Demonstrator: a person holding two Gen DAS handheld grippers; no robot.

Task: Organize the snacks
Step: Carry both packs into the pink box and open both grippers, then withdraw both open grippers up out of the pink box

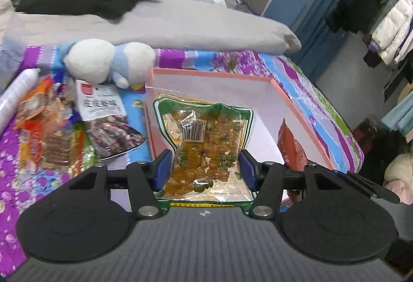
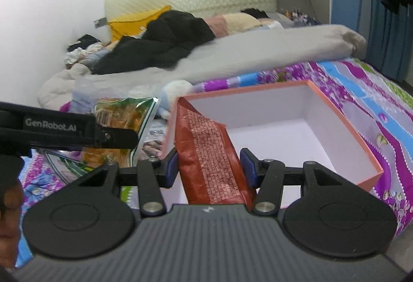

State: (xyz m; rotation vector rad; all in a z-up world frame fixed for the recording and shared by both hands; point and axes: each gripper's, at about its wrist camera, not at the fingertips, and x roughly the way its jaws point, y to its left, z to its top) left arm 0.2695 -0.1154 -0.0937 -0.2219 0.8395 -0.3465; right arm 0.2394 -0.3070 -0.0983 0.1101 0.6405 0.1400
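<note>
My left gripper is shut on a clear, green-edged bag of yellow-orange snacks, which it holds up in front of the pink box. The box has a white inside and sits on the flowered bedspread. My right gripper is shut on a red snack packet, held over the box's near left corner. In the left wrist view that red packet shows at the box's right side. In the right wrist view the left gripper and its green bag are left of the box.
Several loose snack packets and a white packet with dark sausages lie left of the box. A white and blue plush toy sits behind them. A grey duvet and dark clothes cover the bed beyond. Hanging clothes stand at the right.
</note>
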